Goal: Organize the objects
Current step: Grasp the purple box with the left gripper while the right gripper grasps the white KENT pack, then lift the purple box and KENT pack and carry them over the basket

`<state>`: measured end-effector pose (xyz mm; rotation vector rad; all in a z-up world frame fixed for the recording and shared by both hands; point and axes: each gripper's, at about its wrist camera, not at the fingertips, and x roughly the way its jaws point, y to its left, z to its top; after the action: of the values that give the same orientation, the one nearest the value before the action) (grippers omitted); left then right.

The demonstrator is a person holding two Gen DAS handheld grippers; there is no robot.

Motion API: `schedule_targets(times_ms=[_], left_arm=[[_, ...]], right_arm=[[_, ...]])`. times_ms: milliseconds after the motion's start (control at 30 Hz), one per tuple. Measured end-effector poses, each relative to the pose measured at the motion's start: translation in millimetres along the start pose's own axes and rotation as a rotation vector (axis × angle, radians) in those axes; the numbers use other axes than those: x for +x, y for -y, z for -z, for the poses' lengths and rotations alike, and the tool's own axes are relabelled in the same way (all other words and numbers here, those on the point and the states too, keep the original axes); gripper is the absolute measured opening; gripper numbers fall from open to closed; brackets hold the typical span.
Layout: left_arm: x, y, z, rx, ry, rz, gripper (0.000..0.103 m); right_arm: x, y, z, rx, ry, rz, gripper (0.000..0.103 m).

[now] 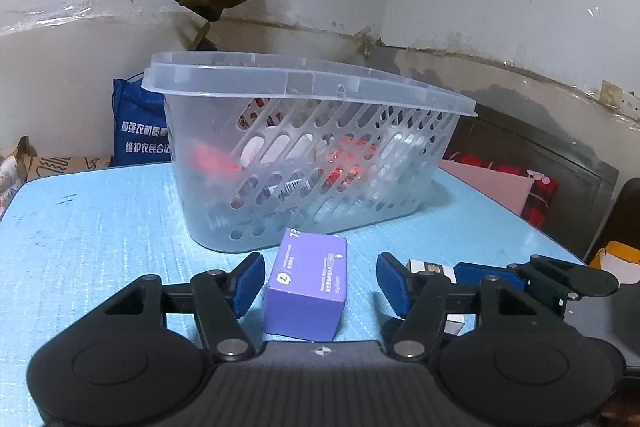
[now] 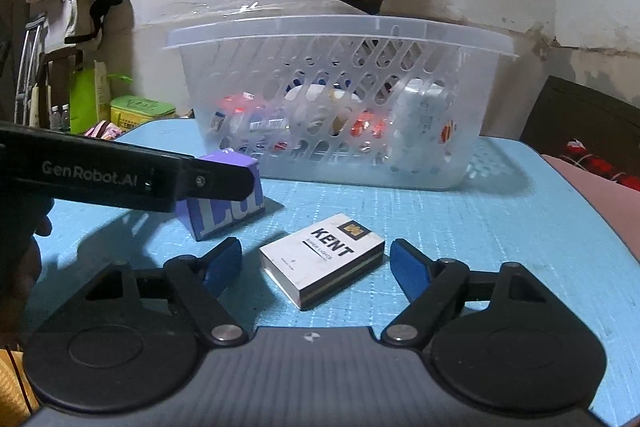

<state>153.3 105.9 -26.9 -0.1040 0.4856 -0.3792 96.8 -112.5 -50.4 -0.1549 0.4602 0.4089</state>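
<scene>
Our left hand-held gripper [image 1: 320,285] is spread wide, its blue pads [image 1: 249,283] standing on either side of the purple box [image 1: 308,287] with a gap on both sides, so it has hold of nothing. That purple box rests on the light blue tabletop [image 1: 100,227], just in front of the clear plastic basket [image 1: 312,163], which sits toward the back of the tabletop with several packets and bottles showing through its slotted wall; we cannot make out what each one is. Behind the basket's left end a dark blue bag [image 1: 138,125] with white lettering stands beyond the tabletop edge. Moving rightward, from the right wrist view we see the left tool's black finger crossing in front of the purple box [image 2: 228,205], and to its right the white KENT cigarette pack [image 2: 324,259] lies flat on the tabletop [image 2: 500,211], near the box but not touching it. Our right hand-held gripper [image 2: 316,263] is likewise wide apart, its fingers [image 2: 410,269] flanking the pack with space on each side, gripping nothing. The basket [image 2: 340,99] stands behind the pack, well apart from it.
</scene>
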Motion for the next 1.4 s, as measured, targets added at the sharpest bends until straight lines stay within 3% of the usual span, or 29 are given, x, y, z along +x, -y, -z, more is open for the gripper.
schedule_targets(times_ms=[200,300,367,400,467,533,867,1133,1400], left_arm=[[0.0,0.1,0.6,-0.001,0.000,0.001,0.066],[0.0,-0.2,0.7,-0.001,0.000,0.001,0.066],[-1.4,-0.3,1.0,-0.002,0.011,-0.005,0.066],[-3.3,-0.8,1.5,-0.005,0.025,-0.015,0.064],[-5.8,-2.9,2.3,-0.017,0.040,-0.025,0.048],[-4.4,-5.1,2.2,-0.026,0.029,-0.017,0.044],[4.0,0.8,1.3,0.004,-0.024,-0.028,0.045],[-5.4,-0.5,3.7,-0.007,0.038,-0.032,0.044],[-5.3,-3.0,3.2,-0.008,0.039,-0.032,0.044]], right_arm=[[2.6,0.4,-3.9,-0.003,-0.013,-0.010,0.082],[2.0,1.3,-2.7,0.000,0.001,-0.012,0.068],[1.0,2.5,-2.1,0.004,0.007,-0.014,0.068],[0.6,3.0,-1.7,0.002,0.011,-0.015,0.068],[-1.0,4.8,-0.3,0.006,0.018,-0.010,0.068],[-2.6,9.1,1.2,0.014,0.024,-0.001,0.068],[-9.2,26.3,4.7,0.036,0.041,0.004,0.068],[-18.3,42.3,4.6,0.063,0.071,0.008,0.068],[-28.0,58.3,8.7,0.102,0.097,0.006,0.068]])
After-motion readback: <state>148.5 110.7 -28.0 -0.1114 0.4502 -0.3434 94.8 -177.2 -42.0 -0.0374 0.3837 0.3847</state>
